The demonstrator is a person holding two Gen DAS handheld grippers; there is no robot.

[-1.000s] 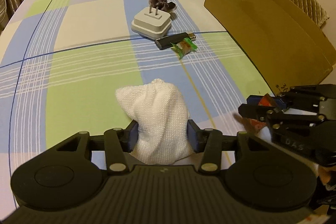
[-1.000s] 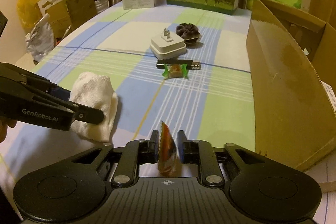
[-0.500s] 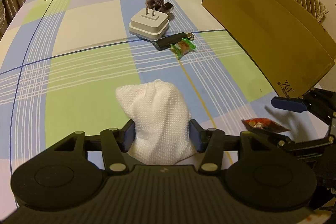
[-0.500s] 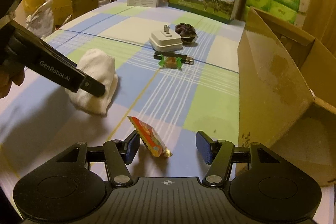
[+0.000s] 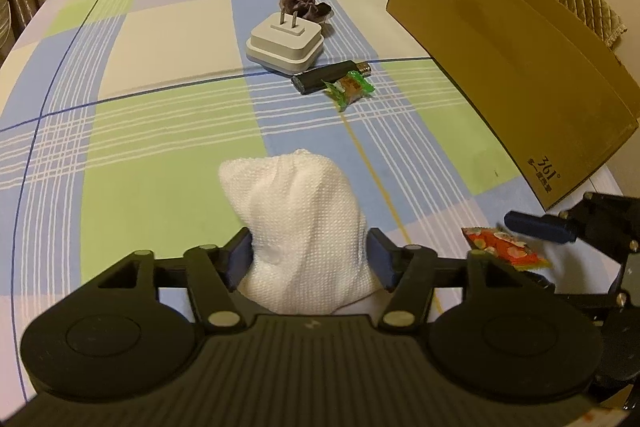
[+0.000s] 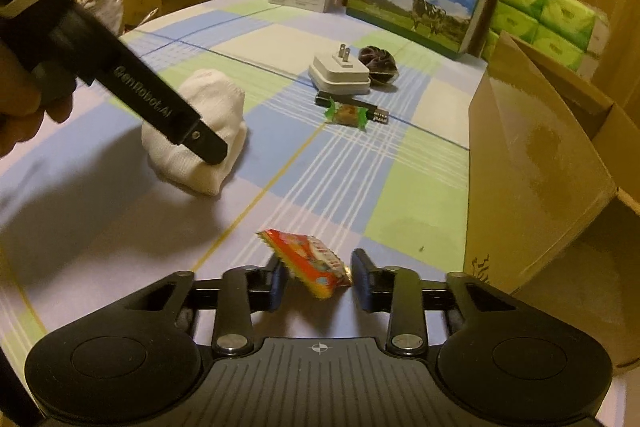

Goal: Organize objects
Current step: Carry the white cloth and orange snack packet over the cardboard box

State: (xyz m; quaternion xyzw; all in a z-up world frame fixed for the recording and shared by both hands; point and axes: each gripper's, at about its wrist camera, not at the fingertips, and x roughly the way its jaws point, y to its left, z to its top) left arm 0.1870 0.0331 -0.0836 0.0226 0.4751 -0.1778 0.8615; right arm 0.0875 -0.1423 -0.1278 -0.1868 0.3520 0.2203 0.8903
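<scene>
The red snack packet [image 6: 308, 261] lies between the closing right gripper [image 6: 318, 281] jaws, while the opening left gripper [image 5: 310, 257] brackets the white cloth [image 5: 304, 227].

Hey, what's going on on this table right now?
A person is tidying small items with two handheld grippers. The left gripper straddles a bunched white cloth on the checked tablecloth, its jaws opening. The right gripper is closing around a red snack packet, pads not clearly pressing yet. A white plug adapter, black lighter, green-wrapped candy and dark scrunchie lie farther off, beside an open cardboard box.
</scene>
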